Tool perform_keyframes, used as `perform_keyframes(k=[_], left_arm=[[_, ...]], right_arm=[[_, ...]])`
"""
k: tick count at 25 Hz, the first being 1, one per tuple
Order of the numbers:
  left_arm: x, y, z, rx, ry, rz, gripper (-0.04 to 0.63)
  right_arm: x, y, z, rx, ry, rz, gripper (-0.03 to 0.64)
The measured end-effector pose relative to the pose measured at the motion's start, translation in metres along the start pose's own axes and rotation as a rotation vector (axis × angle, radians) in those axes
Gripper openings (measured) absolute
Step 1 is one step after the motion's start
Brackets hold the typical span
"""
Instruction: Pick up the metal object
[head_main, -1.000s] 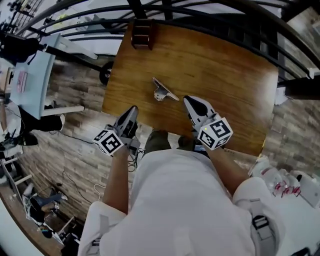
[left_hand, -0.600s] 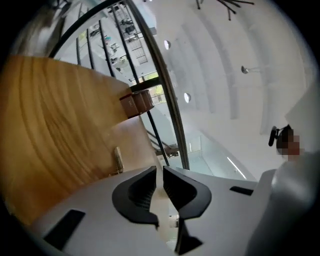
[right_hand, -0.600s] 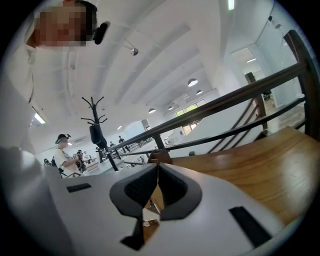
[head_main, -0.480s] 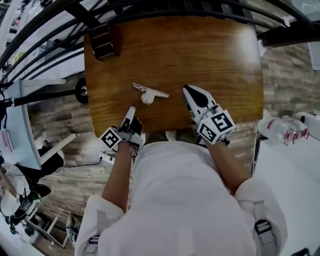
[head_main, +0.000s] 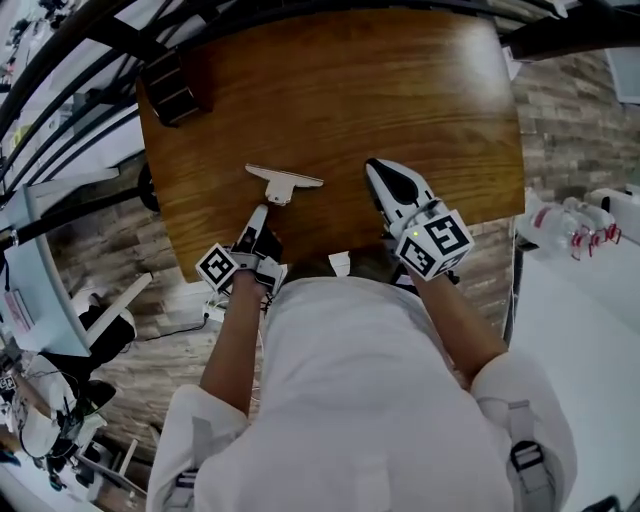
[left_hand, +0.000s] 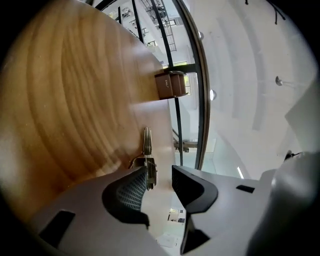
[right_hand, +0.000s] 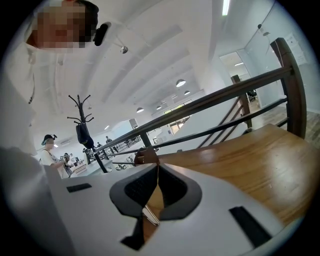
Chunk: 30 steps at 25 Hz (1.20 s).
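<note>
The metal object (head_main: 283, 181), a flat silver bar with a short stem, lies on the wooden table (head_main: 420, 90) near its front edge. My left gripper (head_main: 258, 218) sits just short of it, pointing at it. In the left gripper view the object (left_hand: 147, 150) lies just beyond the jaws, close to the left fingertip; the left gripper (left_hand: 160, 172) is opening with nothing between its pads. My right gripper (head_main: 377, 170) rests over the table to the object's right, apart from it. In the right gripper view the right gripper (right_hand: 156, 167) is shut and empty.
A small brown box (head_main: 172, 88) stands at the table's far left corner, also seen as the box (left_hand: 171, 85) and the box (right_hand: 145, 156). Dark railings (head_main: 80, 40) curve round the far side. A paper scrap (head_main: 340, 263) lies on the floor by the table's front edge.
My left gripper has come from off the table's edge up to the metal object. The right gripper has kept its place beside the object. The head view has shifted over the table.
</note>
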<state>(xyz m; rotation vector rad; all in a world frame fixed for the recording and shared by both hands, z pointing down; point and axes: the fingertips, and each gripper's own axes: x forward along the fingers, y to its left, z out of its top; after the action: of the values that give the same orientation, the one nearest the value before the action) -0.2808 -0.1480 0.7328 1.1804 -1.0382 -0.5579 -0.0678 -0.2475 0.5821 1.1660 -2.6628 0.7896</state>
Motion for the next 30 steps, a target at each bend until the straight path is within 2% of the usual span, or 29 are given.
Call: perform_keyframes(k=[6,12,16,30], left_arm=[[0.017,0.001,-0.018,-0.014,0.037,0.007,0.152],[0.025,0.002,-0.015,-0.046,-0.003,0.014,0.152],[0.031,-0.002,-0.017,-0.05,0.004,-0.001,0.149],[0.039,0.003,-0.023,-0.062,0.003,0.04,0.048]], right_arm=[[-0.009,-0.017,0.001,0.027,-0.016,-0.024,0.025],[-0.016,-0.025,-0.001,0.039,-0.012,-0.031,0.025],[-0.02,-0.027,-0.004,0.055,-0.014,-0.04,0.025],[-0.022,-0.024,-0.011,0.075,-0.006,-0.031,0.025]])
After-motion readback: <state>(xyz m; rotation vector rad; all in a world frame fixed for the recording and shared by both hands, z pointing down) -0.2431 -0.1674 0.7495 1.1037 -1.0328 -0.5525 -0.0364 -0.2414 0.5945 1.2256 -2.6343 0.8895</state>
